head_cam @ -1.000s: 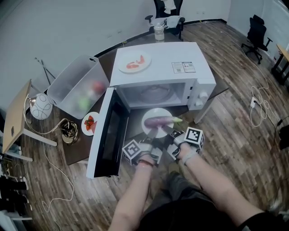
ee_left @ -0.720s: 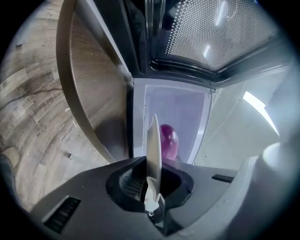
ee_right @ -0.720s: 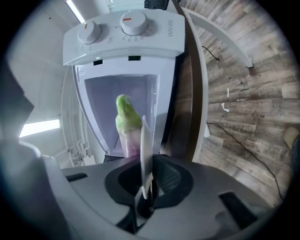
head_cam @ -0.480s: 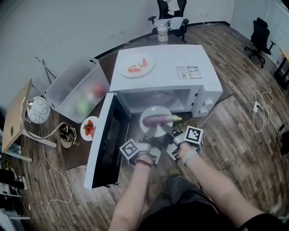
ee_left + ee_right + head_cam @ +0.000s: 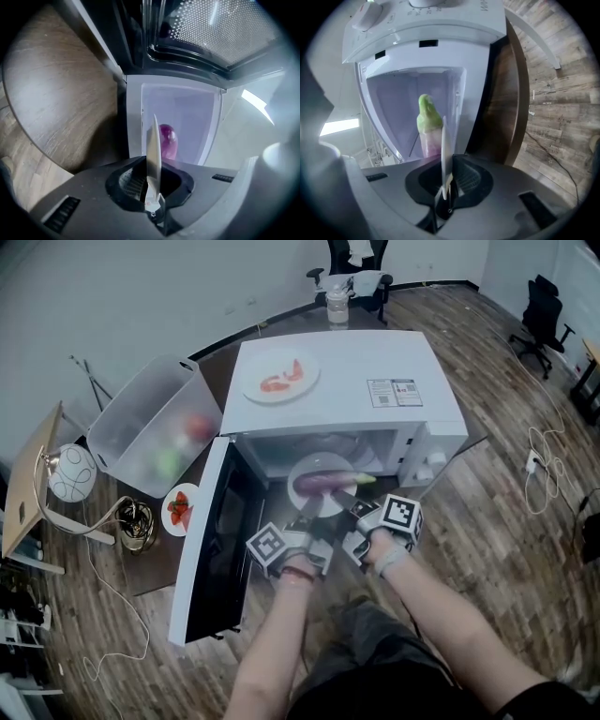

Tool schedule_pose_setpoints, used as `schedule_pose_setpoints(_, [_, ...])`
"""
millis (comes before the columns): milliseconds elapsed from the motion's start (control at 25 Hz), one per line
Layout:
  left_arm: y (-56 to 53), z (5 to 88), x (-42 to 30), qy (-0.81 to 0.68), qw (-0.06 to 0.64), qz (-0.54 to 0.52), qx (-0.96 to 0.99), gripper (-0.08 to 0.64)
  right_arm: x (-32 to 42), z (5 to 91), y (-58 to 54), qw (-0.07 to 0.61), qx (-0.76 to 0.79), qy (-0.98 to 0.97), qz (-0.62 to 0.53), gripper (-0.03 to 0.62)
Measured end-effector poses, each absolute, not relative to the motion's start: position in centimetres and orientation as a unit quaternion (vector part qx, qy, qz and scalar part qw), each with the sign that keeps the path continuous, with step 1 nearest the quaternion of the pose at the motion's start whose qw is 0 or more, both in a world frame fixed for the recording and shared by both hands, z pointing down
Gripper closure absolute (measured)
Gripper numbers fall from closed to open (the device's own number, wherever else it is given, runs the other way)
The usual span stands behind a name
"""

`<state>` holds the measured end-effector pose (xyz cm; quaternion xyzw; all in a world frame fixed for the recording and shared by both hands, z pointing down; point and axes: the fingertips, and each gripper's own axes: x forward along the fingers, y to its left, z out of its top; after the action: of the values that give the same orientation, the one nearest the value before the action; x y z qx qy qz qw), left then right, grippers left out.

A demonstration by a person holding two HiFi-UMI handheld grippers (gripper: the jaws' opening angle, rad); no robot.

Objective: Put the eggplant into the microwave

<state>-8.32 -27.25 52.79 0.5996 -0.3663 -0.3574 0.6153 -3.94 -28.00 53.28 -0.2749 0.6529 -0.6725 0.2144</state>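
1. Now the left tongs (image 5: 309, 514) and the right tongs (image 5: 349, 512) each clench one edge of the white plate (image 5: 298, 471). The plate carries the eggplant (image 5: 323, 482) at the open mouth of the microwave (image 5: 347, 381), not yet set down inside.
2. As I judge it, the thin rim could slip from either pinch. Uneven pushing could tilt the plate and roll the eggplant off, or the rim could catch the sill or the open door (image 5: 211, 540).
3. Compared with a second ago, the plate and tongs are closer to the cavity.

Dark table (image 5: 153, 566) bears microwave (image 5: 347, 381), clear bin (image 5: 150, 437), small plate (image 5: 178, 508) of red food.
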Motion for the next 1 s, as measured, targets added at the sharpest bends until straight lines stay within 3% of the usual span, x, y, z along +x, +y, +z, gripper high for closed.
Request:
schedule_pose_setpoints(320, [-27.6, 52.0, -8.4, -0.366, 0.595, -0.357, 0.621, 0.521, -4.1, 53.3, -28.7, 0.222, -0.280, 0.643, -0.678, 0.568])
schedule_pose_setpoints(480, [-27.2, 52.3, -8.4, -0.366, 0.593, -0.345, 0.628, 0.460, -3.9, 53.4, -29.4, 0.226, -0.289, 0.639, -0.676, 0.568])
schedule_pose_setpoints(640, [-26.9, 52.4, -8.4, -0.362, 0.596, -0.351, 0.625, 0.454, -4.2, 53.4, -29.7, 0.221, -0.291, 0.642, -0.674, 0.568])
schedule_pose_setpoints(800, [-26.8, 52.4, -8.2, -0.355, 0.596, -0.352, 0.628, 0.456, -3.9, 53.5, -30.4, 0.229, -0.300, 0.637, -0.673, 0.569])
schedule_pose_setpoints(1000, [-26.9, 52.2, -8.3, -0.353, 0.595, -0.359, 0.627, 0.522, -4.0, 53.5, -30.7, 0.211, -0.303, 0.650, -0.664, 0.568])
